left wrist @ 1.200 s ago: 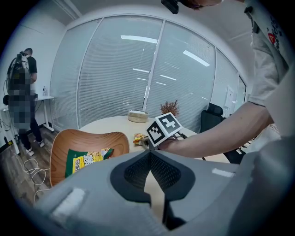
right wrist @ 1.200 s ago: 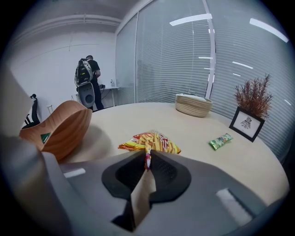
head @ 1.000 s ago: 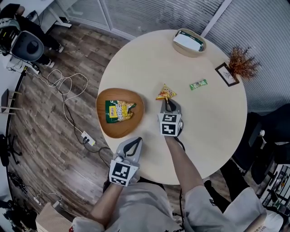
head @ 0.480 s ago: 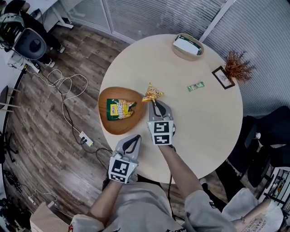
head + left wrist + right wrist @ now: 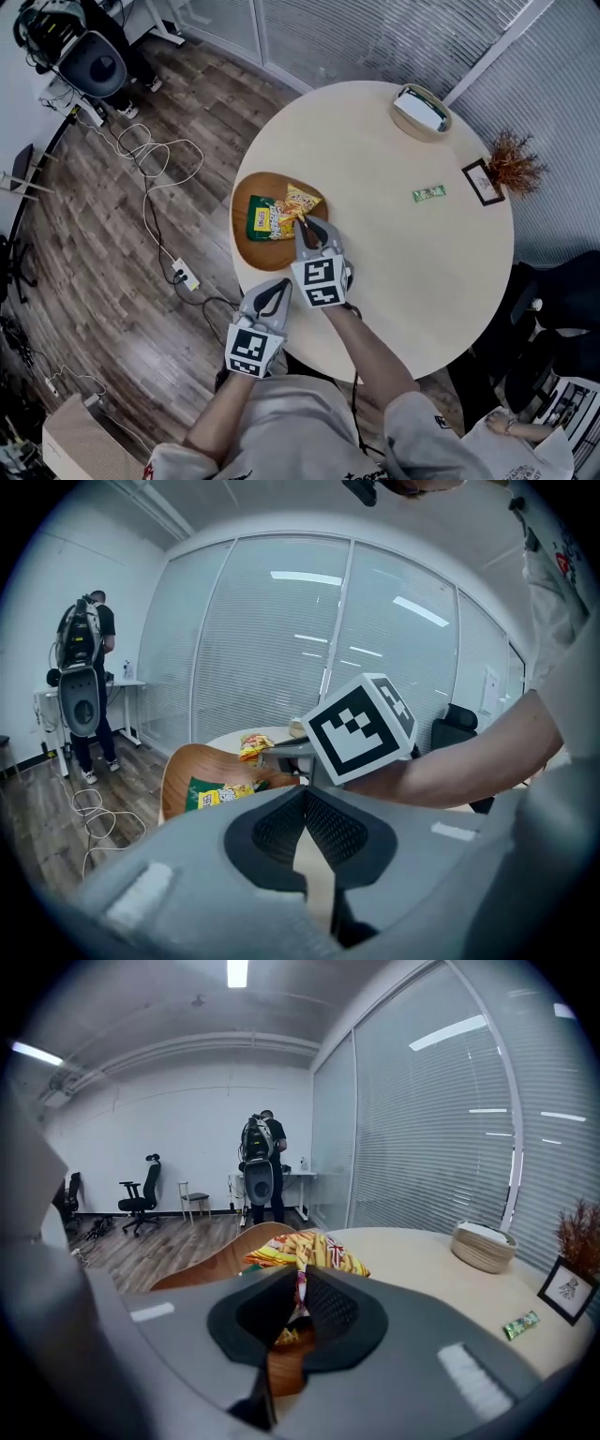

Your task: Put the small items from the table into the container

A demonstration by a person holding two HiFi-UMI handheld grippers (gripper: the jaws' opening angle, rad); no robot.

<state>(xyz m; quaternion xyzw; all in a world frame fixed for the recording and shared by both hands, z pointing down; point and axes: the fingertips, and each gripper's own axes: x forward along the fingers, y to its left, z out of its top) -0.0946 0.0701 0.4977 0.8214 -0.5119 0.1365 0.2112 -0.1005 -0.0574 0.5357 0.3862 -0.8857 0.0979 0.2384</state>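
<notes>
Grey left gripper point(image 5: 277, 288), grey right gripper point(image 5: 306, 228), black-and-white marker cubes point(image 5: 319, 282), light grey short sleeves point(image 5: 419, 424)

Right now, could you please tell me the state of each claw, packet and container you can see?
right claw: shut on the yellow snack packet
yellow snack packet: held over the wooden bowl, not released
left claw: shut, empty
wooden bowl: holds the green snack packet
green candy bar: lying flat on the table
</notes>
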